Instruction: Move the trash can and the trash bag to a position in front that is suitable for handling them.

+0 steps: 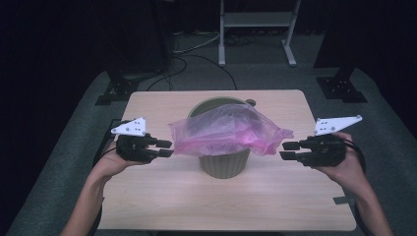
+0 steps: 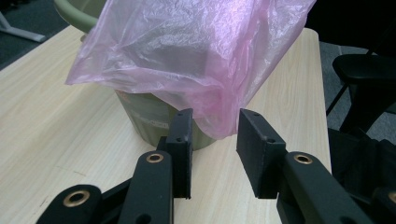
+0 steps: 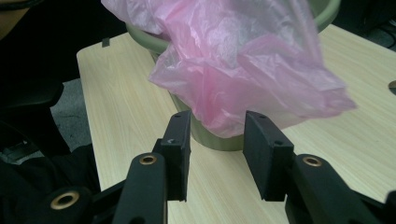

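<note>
A green bin [image 1: 224,162] stands at the middle of the wooden table [image 1: 162,196]. A pink plastic bag [image 1: 226,130] lies crumpled over its mouth, spreading past both sides. My left gripper [image 1: 166,148] is open just left of the bag's left edge. In the left gripper view the bag [image 2: 196,56] hangs right ahead of the left gripper [image 2: 215,154], its lowest fold close to the jaws' gap, over the bin [image 2: 149,116]. My right gripper [image 1: 288,151] is open beside the bag's right corner. In the right gripper view the bag [image 3: 243,70] droops just beyond the right gripper [image 3: 215,154], covering the bin [image 3: 219,137].
A white metal stand [image 1: 255,29] and cables lie on the grey floor beyond the table. Dark stands sit at the far left [image 1: 118,86] and far right [image 1: 342,86]. A black chair [image 2: 364,79] is beside the table in the left gripper view.
</note>
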`<state>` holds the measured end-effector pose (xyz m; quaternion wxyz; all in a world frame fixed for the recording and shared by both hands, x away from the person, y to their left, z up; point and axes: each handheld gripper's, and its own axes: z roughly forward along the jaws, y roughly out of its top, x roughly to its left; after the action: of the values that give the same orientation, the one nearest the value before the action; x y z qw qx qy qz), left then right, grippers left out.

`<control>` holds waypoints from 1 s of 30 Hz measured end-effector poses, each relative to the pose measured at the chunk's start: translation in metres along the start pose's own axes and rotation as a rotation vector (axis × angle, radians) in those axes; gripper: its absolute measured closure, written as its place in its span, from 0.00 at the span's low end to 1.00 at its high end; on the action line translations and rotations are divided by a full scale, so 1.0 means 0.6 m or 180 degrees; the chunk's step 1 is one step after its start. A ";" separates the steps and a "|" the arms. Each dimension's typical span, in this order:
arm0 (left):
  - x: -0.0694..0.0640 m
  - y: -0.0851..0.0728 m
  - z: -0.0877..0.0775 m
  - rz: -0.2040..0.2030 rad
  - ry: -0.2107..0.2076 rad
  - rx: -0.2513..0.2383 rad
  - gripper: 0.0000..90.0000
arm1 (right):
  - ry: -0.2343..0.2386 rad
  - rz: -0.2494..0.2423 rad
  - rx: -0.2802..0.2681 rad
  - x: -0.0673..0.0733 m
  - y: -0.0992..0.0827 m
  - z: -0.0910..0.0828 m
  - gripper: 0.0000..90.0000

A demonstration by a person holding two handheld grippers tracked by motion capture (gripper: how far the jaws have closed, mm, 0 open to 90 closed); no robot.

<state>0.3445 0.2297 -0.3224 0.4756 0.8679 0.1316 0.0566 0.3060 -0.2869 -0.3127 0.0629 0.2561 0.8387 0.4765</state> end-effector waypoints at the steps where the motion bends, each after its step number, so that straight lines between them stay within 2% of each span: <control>1: 0.000 0.001 -0.002 0.0002 0.0011 0.0010 0.71 | -0.0011 0.0004 -0.0023 0.001 0.001 -0.006 0.68; 8: 0.001 0.012 -0.020 -0.0026 0.0043 0.0075 0.67 | -0.0074 -0.0061 -0.0085 0.008 0.020 -0.032 0.68; 14: 0.003 0.029 -0.034 -0.0025 0.0059 0.0060 0.64 | -0.0057 -0.0172 -0.0118 0.018 0.053 -0.032 0.66; 18: 0.001 0.048 -0.033 0.0038 0.0051 0.0040 0.61 | -0.0022 -0.0259 -0.0093 0.023 0.075 -0.018 0.66; 23: 0.002 0.070 -0.014 0.0071 0.0015 0.0050 0.57 | 0.0039 -0.0341 0.0002 0.028 0.095 0.016 0.63; 30: 0.006 0.085 0.019 0.0055 0.0009 0.0129 0.49 | 0.0079 -0.0369 0.0139 0.025 0.102 0.058 0.62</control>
<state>0.3593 0.1953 -0.2859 0.4573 0.8784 0.1259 0.0592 0.3281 -0.2275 -0.2786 0.0744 0.2025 0.8630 0.4568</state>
